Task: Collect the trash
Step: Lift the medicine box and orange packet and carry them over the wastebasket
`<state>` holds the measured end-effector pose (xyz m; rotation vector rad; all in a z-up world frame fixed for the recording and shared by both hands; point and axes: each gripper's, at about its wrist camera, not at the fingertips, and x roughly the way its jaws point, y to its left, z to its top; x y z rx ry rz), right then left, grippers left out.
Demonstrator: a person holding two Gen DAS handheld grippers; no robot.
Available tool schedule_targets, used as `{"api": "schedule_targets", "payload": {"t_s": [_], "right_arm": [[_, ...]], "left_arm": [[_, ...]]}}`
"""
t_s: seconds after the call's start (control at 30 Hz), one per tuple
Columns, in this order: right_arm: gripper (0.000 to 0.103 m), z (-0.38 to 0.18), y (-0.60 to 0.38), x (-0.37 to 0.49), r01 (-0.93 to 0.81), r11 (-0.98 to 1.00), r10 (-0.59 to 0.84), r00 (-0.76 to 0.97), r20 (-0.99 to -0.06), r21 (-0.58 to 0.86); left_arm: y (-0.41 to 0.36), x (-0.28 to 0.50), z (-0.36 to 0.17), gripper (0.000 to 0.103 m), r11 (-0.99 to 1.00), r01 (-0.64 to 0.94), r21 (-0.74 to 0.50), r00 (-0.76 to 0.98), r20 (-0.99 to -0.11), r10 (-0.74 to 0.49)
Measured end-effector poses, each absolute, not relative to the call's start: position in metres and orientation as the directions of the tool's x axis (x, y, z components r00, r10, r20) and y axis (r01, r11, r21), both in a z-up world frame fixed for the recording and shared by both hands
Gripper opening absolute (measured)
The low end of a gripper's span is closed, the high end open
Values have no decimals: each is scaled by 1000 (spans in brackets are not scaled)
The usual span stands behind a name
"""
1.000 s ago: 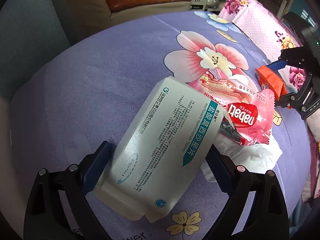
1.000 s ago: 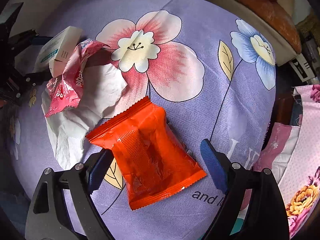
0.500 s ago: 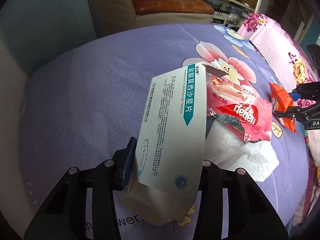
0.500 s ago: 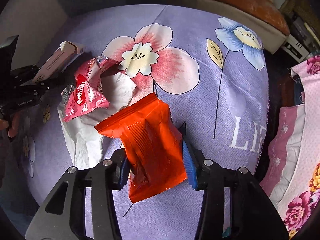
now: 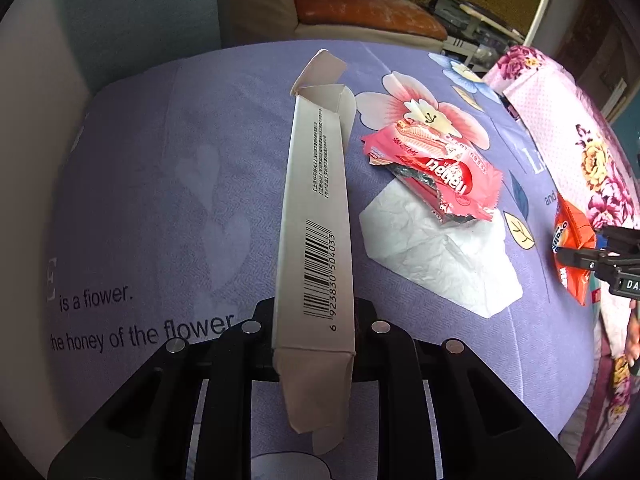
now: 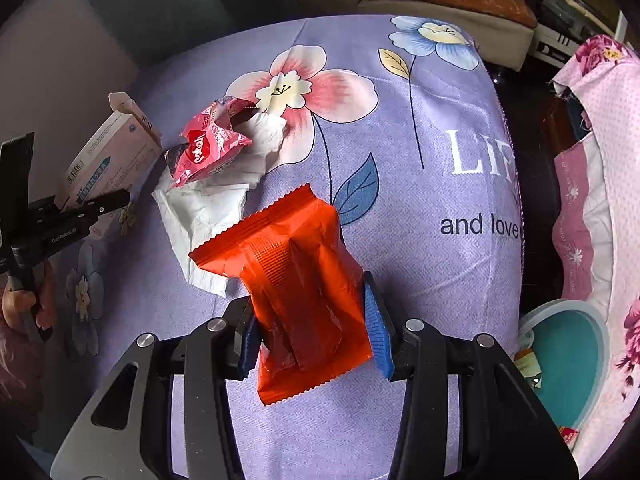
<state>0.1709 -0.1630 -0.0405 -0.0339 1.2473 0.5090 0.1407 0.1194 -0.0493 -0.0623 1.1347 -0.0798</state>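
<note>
A white medicine box point(image 5: 316, 208) stands on edge, barcode side up, between my left gripper's point(image 5: 314, 312) jaws, which are closing and press on its lower end. It hangs clear of the purple flowered sheet point(image 5: 160, 184). In the right wrist view the box point(image 6: 112, 156) sits at far left in the left gripper point(image 6: 80, 216). My right gripper point(image 6: 312, 320) is shut on an orange snack packet point(image 6: 296, 280), lifted off the sheet. A torn pink wafer wrapper point(image 6: 208, 148) lies on a crumpled white tissue point(image 6: 204, 208) between the two grippers.
A teal bin point(image 6: 568, 352) with scraps inside stands on the floor at lower right, past the bed edge. A pink floral quilt point(image 6: 600, 160) lies along the right side. A sofa with an orange cushion point(image 5: 368, 20) stands beyond the bed.
Both grippers closed on their items and lifted them. The left one raised the box and rolled it onto its narrow edge; the right one raised the orange packet off the sheet.
</note>
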Motion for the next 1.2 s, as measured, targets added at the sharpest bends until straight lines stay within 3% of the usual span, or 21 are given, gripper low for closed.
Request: {"api": "schedule_targets", "payload": {"t_s": [0.23,0.77,1.2], "right_arm": [[42,-35,-174,141,-328,900,383,276,-882,289],[42,-4,-257,68,-184,916,401,477,-782,357],[42,2,-335,44,-84,944,303,600,-741,318]], "left_arm": [[81,106,-26,20,997,64,-50,466,-881,-74],[-43,63,-14,20,967,252,-48,461,-872,-163],[-143,54,-16,20,927,375,-5,434,-883,-180]]}}
